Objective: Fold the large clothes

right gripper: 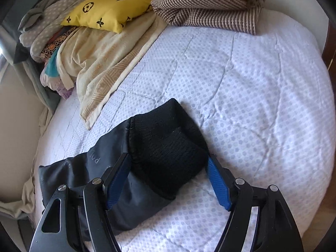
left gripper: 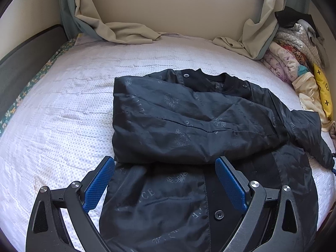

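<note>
jacket [left gripper: 189,121]: dark, shiny, faint leaf and "POLICE" print; lies on the bed, towards the near edge in the left wrist view, spread towards the right side. Collar end points at the far edge.
fold state: one sleeve or side panel is laid across the chest, over the button placket. Lower front is still flat, one button [left gripper: 219,215] showing near the bottom.
collar [left gripper: 212,79]: black rib knit, two snaps visible beside it.
left gripper [left gripper: 164,180]: wide open, blue pads apart, nothing between them. Hovers over the jacket's lower front; whether it touches the cloth, can't tell.
right gripper [right gripper: 169,178]: open, jaws straddling the knit cuff [right gripper: 168,147] of a sleeve. Left pad sits against the sleeve cloth, right pad just beside the cuff with a sliver of sheet showing. Not clamped.
sleeve [right gripper: 88,180]: runs from the cuff back under the right gripper's left finger, lying on the sheet.
bed [left gripper: 63,105]: white quilted cover with dotted pattern, wrinkled; floral sheet edge along the left side.
curtains [left gripper: 117,29]: beige, bottoms pooled on the far edge of the bed, at both far corners.
bedding pile [right gripper: 100,48]: along one side of the bed; cream towel-like blanket, patterned quilts, a grey dotted one.
yellow pillow [right gripper: 111,8]: black motifs, on top of the pile.
striped blanket [right gripper: 210,6]: brown and white, folded, at the far corner in the right wrist view, touching the pile.
</note>
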Demonstrator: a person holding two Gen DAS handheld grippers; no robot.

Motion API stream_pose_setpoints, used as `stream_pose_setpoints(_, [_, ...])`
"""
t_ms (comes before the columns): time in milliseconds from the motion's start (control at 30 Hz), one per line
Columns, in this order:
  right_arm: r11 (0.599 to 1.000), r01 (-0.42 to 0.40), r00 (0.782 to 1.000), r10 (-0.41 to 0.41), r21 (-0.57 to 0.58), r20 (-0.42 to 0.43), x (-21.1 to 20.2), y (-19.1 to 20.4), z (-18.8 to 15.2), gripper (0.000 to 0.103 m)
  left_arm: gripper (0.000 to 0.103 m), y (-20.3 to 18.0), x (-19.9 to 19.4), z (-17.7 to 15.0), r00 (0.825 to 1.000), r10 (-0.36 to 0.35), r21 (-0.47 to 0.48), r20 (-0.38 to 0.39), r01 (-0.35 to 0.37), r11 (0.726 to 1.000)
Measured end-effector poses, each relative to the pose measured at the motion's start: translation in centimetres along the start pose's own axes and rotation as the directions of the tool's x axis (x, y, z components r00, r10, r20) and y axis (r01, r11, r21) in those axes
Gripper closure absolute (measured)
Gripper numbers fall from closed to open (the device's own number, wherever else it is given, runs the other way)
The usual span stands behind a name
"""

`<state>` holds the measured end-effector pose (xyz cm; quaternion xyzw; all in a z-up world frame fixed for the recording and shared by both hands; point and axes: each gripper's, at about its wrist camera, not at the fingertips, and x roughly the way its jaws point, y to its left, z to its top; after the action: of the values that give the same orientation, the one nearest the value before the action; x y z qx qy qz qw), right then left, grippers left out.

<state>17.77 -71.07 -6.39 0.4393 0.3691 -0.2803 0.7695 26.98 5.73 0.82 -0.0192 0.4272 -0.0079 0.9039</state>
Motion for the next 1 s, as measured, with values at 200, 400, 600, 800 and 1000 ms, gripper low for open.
stream_pose_setpoints(200, [0.989,0.059,0.998,-0.053,-0.136,0.046,0.8,2.0,-0.8,0.068,0.005,0.0,0.1,-0.1,1.0,0.0,-0.005,0.0,0.0,1.0])
stream_pose_setpoints(400, [0.981,0.066,0.995,-0.053,-0.183,0.079,-1.2,3.9,-1.3,0.09,0.005,0.2,-0.1,0.0,1.0,0.006,-0.011,0.009,-0.005,1.0])
stream_pose_setpoints(600, [0.937,0.031,0.97,0.057,-0.348,0.238,-6.9,9.9,-3.8,0.091,0.005,0.8,-0.3,0.2,1.0,0.006,-0.035,0.019,-0.005,0.999])
stream_pose_setpoints(800, [0.782,-0.092,0.919,0.305,-0.616,0.251,-12.7,18.2,-11.0,0.091,0.005,0.9,-0.7,0.2,1.0,0.003,-0.038,0.027,-0.002,0.999])
stream_pose_setpoints(1000, [0.541,-0.298,0.866,0.5,-0.787,0.016,-15.2,25.4,-20.4,0.091,0.005,0.6,-0.6,0.0,1.0,0.005,-0.025,0.024,-0.004,1.0])
